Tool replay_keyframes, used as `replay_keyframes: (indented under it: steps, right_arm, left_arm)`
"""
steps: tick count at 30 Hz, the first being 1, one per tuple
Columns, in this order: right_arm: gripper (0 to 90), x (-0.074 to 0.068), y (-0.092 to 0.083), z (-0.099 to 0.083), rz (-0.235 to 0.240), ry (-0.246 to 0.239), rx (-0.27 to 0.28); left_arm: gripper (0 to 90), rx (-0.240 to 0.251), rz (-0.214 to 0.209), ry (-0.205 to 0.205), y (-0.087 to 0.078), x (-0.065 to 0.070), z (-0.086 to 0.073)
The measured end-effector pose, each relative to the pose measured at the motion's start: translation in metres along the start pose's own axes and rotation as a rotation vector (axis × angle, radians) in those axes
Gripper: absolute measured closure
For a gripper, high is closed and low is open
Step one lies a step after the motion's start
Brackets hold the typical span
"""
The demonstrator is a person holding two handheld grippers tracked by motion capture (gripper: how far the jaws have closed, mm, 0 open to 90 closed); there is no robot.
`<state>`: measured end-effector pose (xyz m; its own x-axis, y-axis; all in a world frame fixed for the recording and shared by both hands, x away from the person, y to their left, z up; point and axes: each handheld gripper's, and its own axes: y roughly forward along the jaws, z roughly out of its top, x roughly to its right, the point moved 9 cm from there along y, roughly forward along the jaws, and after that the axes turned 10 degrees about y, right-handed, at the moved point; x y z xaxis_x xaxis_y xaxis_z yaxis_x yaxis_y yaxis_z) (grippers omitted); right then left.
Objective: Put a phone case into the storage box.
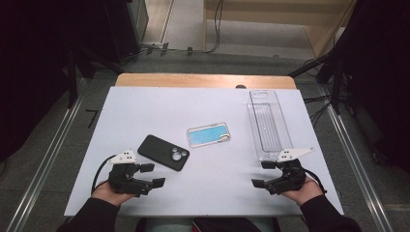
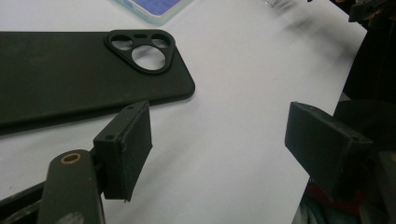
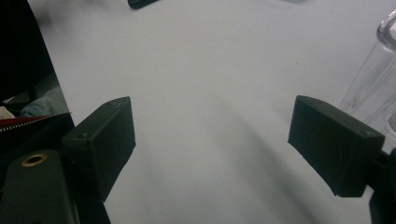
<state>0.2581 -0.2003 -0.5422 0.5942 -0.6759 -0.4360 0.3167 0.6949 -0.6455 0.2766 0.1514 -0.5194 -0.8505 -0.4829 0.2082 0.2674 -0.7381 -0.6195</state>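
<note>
A black phone case (image 1: 163,152) lies camera-cutout side up on the white table (image 1: 145,106), left of centre. It spreads across the upper left of the left gripper view (image 2: 70,74). My left gripper (image 1: 153,175) rests near the front edge just below this case, open with nothing between its jaws (image 2: 219,135). A light blue phone case (image 1: 209,135) lies at mid-table, and its edge shows at the top of the left gripper view (image 2: 154,7). My right gripper (image 1: 263,174) is open and empty (image 3: 212,135) at the front right.
A long clear plastic tray (image 1: 269,124) lies along the table's right side, just beyond the right gripper; its wall shows at the right of the right gripper view (image 3: 373,79). Bare white surface spreads between the two grippers. Cables and dark stands surround the table.
</note>
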Motion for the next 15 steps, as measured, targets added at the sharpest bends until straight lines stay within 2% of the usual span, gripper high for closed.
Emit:
replay_keyframes:
  steps: [8,15]
  right_arm:
    - [12.9,-0.0002,0.0006,-0.0008,0.004,-0.01,-0.006]
    - [13.0,-0.0007,0.0008,-0.0015,0.005,-0.007,-0.013]
  left_arm:
    - [23.8,-0.001,0.002,-0.001,0.0011,0.0012,0.0009]
    - [21.7,-0.01,-0.003,0.023,0.0042,0.0057,0.003]
